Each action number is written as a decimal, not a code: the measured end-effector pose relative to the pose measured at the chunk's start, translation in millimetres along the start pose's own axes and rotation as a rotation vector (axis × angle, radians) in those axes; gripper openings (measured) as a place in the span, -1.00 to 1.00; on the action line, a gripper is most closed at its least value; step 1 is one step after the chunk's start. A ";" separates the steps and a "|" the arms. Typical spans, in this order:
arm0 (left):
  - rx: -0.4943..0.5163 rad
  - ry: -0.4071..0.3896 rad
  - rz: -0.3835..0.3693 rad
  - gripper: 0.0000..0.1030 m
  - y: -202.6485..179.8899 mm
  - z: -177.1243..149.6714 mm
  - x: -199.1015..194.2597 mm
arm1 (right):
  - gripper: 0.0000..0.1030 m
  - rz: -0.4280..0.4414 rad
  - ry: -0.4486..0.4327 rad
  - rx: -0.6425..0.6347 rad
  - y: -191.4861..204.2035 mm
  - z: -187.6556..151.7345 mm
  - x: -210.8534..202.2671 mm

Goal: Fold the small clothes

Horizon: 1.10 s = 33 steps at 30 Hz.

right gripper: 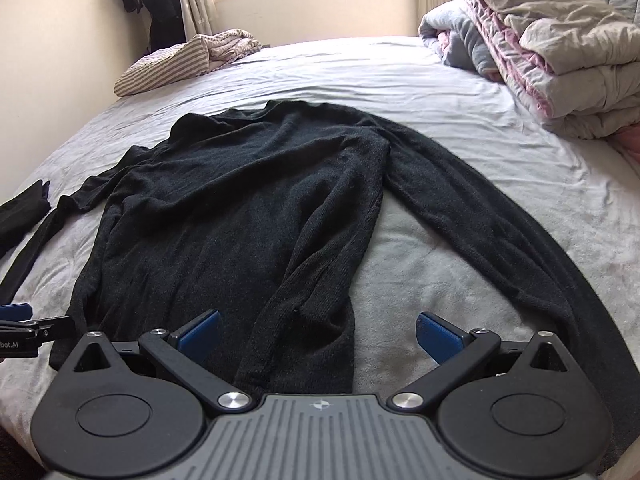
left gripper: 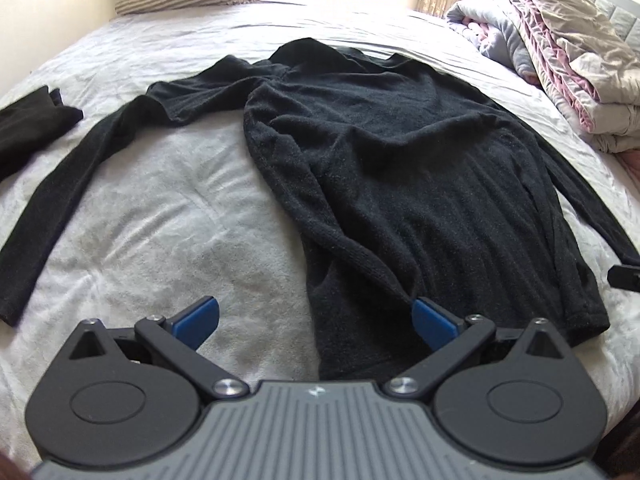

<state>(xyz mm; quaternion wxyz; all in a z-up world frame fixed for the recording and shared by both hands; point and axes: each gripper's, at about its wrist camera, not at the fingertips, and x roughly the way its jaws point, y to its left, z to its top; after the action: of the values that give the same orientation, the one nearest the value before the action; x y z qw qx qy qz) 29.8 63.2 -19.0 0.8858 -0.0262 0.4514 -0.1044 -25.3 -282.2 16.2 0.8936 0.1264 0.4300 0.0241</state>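
While it hovers low over the near hem, the left gripper (left gripper: pixel 316 316) points forward along the bed (left gripper: pixel 160 216), blue pads (left gripper: pixel 198 316) spread wide and holding nothing; the black sweater (left gripper: pixel 400 168) lies flat ahead, sleeves out to both sides, its hem corner between the pads. Right-wrist view: right gripper (right gripper: pixel 318 330) likewise low, level and wide apart, empty, astride the sweater's other hem corner. Folded quilts (right gripper: pixel 560 60) stacked far right; striped cloth (right gripper: pixel 168 64) far left.

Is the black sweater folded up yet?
No, spread out. The sweater lies flat on the bed, both sleeves stretched out sideways, nothing folded over.
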 end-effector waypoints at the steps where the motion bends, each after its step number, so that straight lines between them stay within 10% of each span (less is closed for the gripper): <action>1: -0.025 0.005 -0.043 0.92 8.5 -1.5 -1.9 | 1.00 0.026 0.019 0.039 -8.1 -0.5 2.0; 7: 0.098 -0.023 -0.083 0.91 -6.7 -18.5 -20.3 | 0.98 0.085 0.010 0.153 -33.1 -16.5 -4.7; 15: 0.203 0.040 -0.003 0.76 -26.7 -43.5 9.0 | 0.89 -0.110 0.061 -0.162 7.3 -43.1 17.6; 25: -0.073 -0.098 0.315 0.72 56.5 -37.8 -24.1 | 0.84 -0.287 -0.041 -0.028 -53.0 -34.5 -0.7; 33: -0.128 -0.073 0.233 0.70 78.4 -44.2 -45.2 | 0.85 -0.298 -0.045 0.044 -71.8 -37.4 -20.7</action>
<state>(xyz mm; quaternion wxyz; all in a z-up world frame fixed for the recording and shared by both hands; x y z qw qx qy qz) -18.9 151.3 -20.3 0.9043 -0.0340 0.4245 0.0295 -71.9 -347.1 -8.1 0.8937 0.0814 0.4242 -0.1213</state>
